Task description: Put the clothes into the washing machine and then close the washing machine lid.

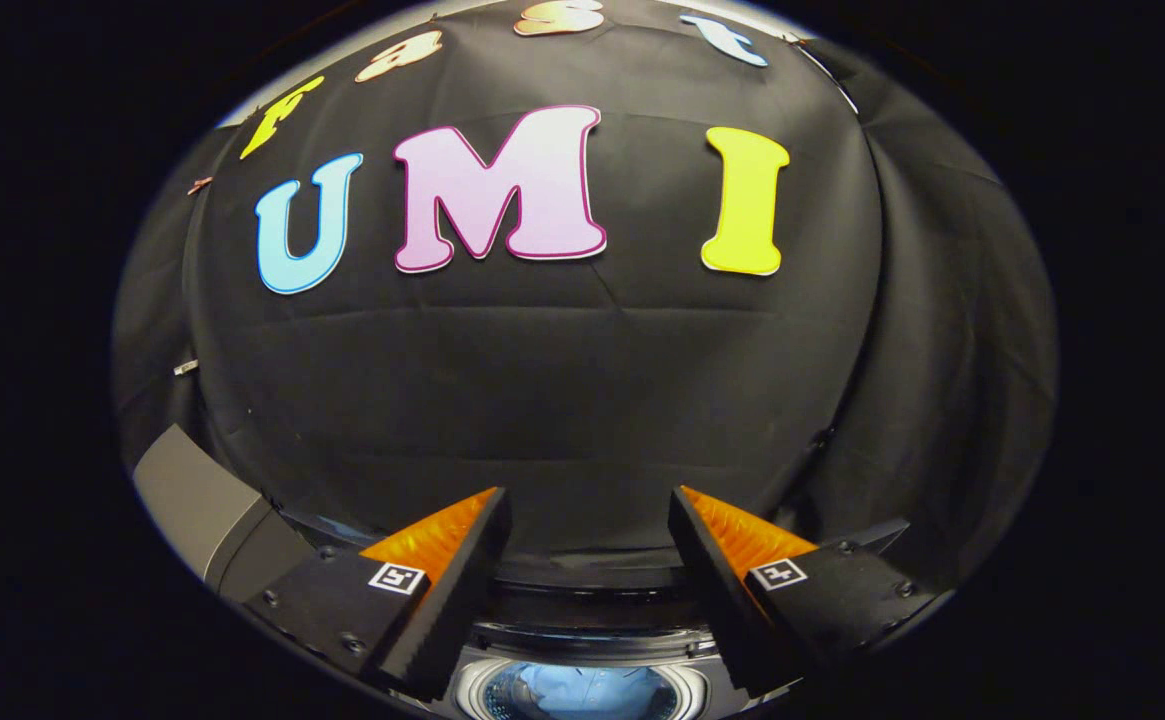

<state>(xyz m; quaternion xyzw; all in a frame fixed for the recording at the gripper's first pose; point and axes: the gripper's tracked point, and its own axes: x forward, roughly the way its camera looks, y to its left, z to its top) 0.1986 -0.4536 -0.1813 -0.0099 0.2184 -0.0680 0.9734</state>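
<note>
**Gripper above the open drum**

The gripper hangs with fingers spread wide, holding nothing. Below and between them the washing machine stands lid-up, pale clothes already lying in its drum, so closing probably comes next.

We are counting one tool, and it is showing two fingers that are standing spread apart with nothing between them. We are counting one square marker tag on each finger, two tags in all. We are counting one washing machine below the fingers, with one round drum opening. Inside the drum we are seeing light-blue clothes; we cannot tell how many pieces. We are counting one grey panel beside the machine.
</note>
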